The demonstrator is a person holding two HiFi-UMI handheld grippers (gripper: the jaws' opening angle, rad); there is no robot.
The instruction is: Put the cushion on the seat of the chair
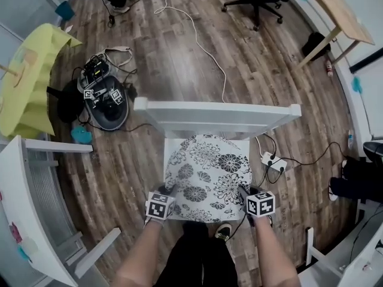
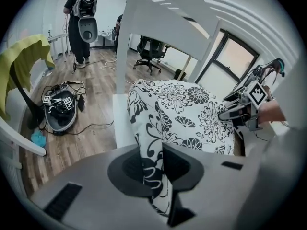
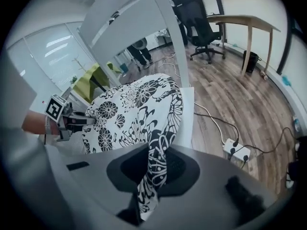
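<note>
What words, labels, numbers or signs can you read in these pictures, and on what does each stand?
None: no words or numbers can be read.
Only black-and-white square markers show, on the left cube, the right cube and the floor gear.
The cushion bears flowers only.

The white backrest (image 1: 216, 113) walls off the far side of the seat at mid-frame. The cushion (image 1: 208, 178) covers the seat in front of me. Wooden floor (image 1: 179, 46) lies open towards the top. At left, white furniture (image 1: 36, 184) and a grey device (image 1: 105, 97) crowd the floor. At right lies a power strip (image 1: 274, 162) with cables.
</note>
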